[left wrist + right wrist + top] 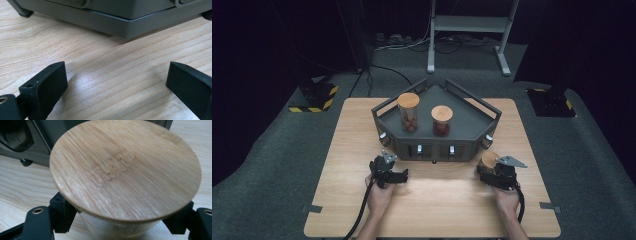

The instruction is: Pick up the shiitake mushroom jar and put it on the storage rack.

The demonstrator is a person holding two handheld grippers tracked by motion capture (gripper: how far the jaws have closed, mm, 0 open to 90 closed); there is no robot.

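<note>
Right of centre in the lower half of the high view, the right gripper (492, 172) is clamped on a glass jar with a round bamboo lid (488, 159), just in front of the right front corner of the dark grey angular metal tray (472, 114). The right gripper view looks down on that lid (125, 167) from close above, with a black jaw pressed against the jar's body on each side beneath it. The jar stands on the light wooden table (432, 200).

Lower left of centre in the high view, the left gripper (387, 172) sits just in front of the tray's left front edge, held by the person's left hand (379, 197). The left gripper view shows its jaws wide apart with bare table (105, 75) between them and the tray's base (120, 23) across the top of the frame.

Two more bamboo-lidded jars stand upright on the tray: a taller jar with brown round contents (408, 112) left of centre, and a shorter jar with dark red contents (442, 120) just to its right.
</note>
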